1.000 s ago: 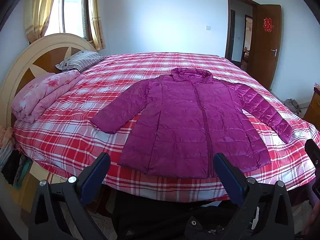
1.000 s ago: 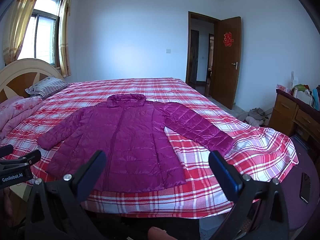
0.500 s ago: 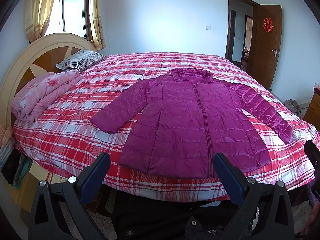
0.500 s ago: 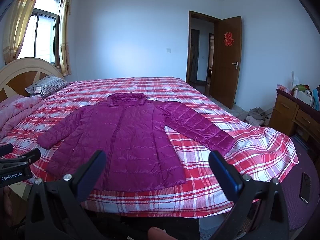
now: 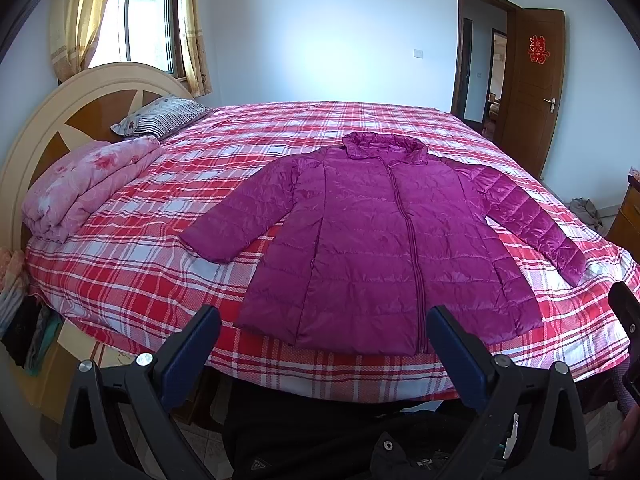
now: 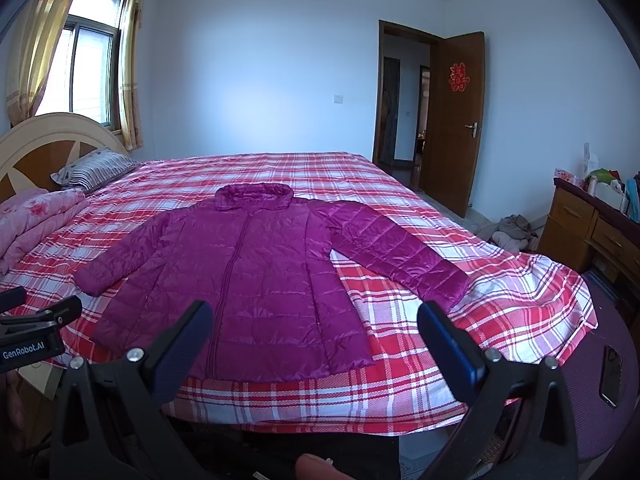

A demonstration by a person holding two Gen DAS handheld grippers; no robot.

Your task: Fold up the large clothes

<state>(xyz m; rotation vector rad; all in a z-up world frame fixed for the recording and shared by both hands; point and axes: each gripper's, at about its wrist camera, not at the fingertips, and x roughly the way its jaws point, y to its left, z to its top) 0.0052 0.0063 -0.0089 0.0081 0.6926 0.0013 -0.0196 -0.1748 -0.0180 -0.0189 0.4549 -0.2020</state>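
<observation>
"GenRobot.AI" marks the left gripper [image 6: 36, 328]; purple jacket [image 6: 244, 280] lies flat.

In the right wrist view, the white text "GenRobot.AI" can be read on the black body of the left gripper [image 6: 28, 320], which enters at the left edge of the picture. On the open brown door [image 6: 456, 120] there is a red paper sign [image 6: 458, 77], the Chinese double-happiness character 囍; the same red sign [image 5: 538, 49] shows on the door [image 5: 538, 92] in the left wrist view. At the bottom of the left wrist view, a small triangular logo [image 5: 259, 466] sits on a black item, but its marks are too small to read.
</observation>
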